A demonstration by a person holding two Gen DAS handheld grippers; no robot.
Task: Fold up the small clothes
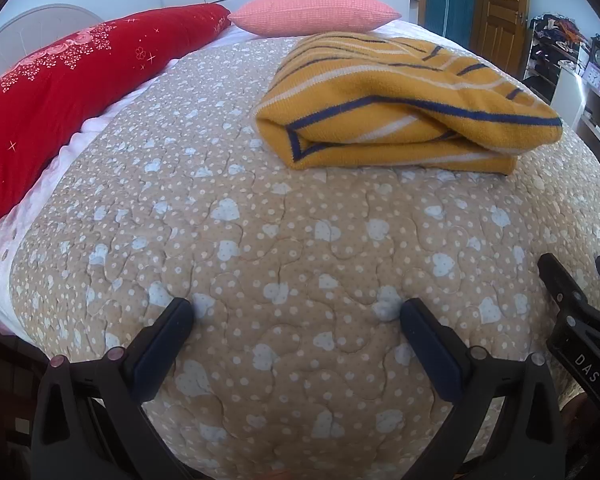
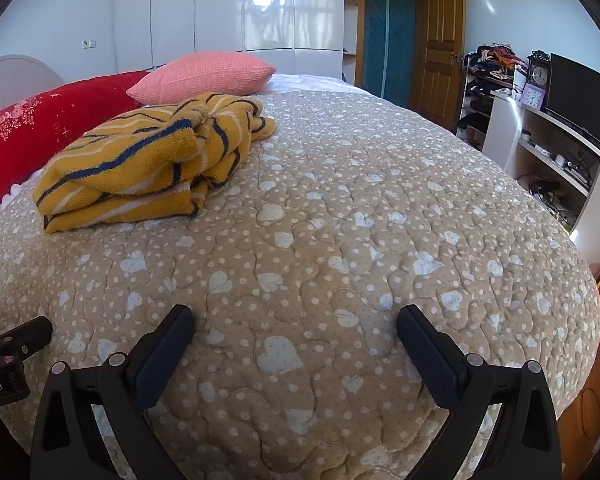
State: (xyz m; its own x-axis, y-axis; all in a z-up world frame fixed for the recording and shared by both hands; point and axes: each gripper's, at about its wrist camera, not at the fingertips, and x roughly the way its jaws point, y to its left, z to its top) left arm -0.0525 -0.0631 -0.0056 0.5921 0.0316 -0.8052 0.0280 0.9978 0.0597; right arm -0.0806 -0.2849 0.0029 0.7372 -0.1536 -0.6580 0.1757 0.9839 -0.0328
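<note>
A yellow garment with navy and white stripes (image 1: 404,108) lies folded in a thick bundle on the beige quilted bedspread (image 1: 260,248). It also shows in the right wrist view (image 2: 148,164), at the far left of the bed. My left gripper (image 1: 296,316) is open and empty, low over the bedspread, well short of the garment. My right gripper (image 2: 294,322) is open and empty, over bare quilt to the right of the garment. The right gripper's fingers (image 1: 560,288) show at the left wrist view's right edge.
A long red pillow (image 1: 60,92) and a pink pillow (image 1: 312,10) lie at the head of the bed. A wooden door (image 2: 440,44), shelves with clothes (image 2: 488,80), clocks (image 2: 538,76) and a TV desk (image 2: 560,152) stand past the bed's right edge.
</note>
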